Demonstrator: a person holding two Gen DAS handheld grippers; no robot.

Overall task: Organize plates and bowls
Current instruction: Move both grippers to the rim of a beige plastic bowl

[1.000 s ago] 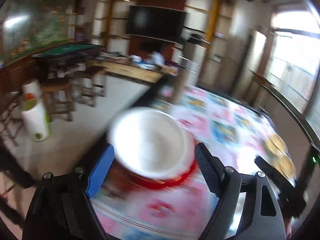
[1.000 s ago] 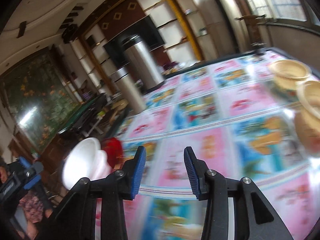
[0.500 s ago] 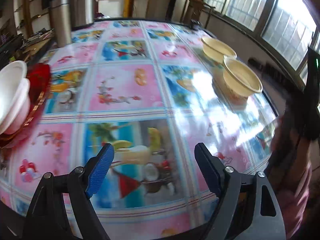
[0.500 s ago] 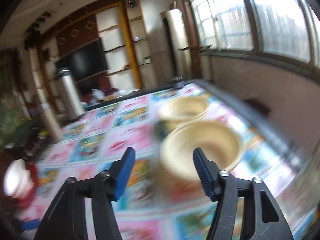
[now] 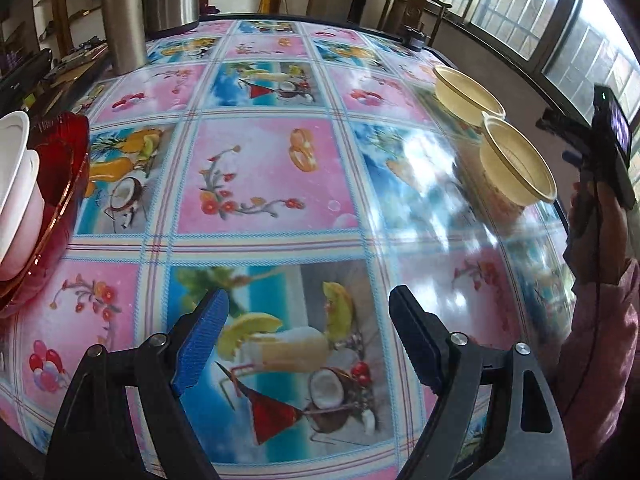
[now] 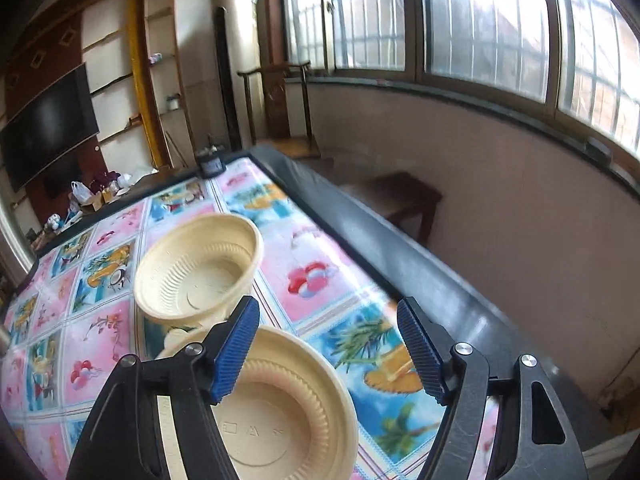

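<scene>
Ahead of my left claw (image 5: 308, 340) the desk (image 5: 264, 176) lies bare through the middle. White bowls (image 5: 16, 196) on a red plate (image 5: 64, 184) block the left edge; two steel flasks (image 5: 124, 16) stand at the far side. Two cream bowls (image 6: 200, 272) crowd under my right claw (image 6: 326, 350), its jaws apart, with clear cloth to their right.

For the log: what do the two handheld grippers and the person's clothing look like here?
Both the left gripper and the right gripper have black angular frames with silver rivets and ribbed pads, blue on the one facing the camera. In the left wrist view a pink sleeve shows, and a thin black cable runs along it.
</scene>
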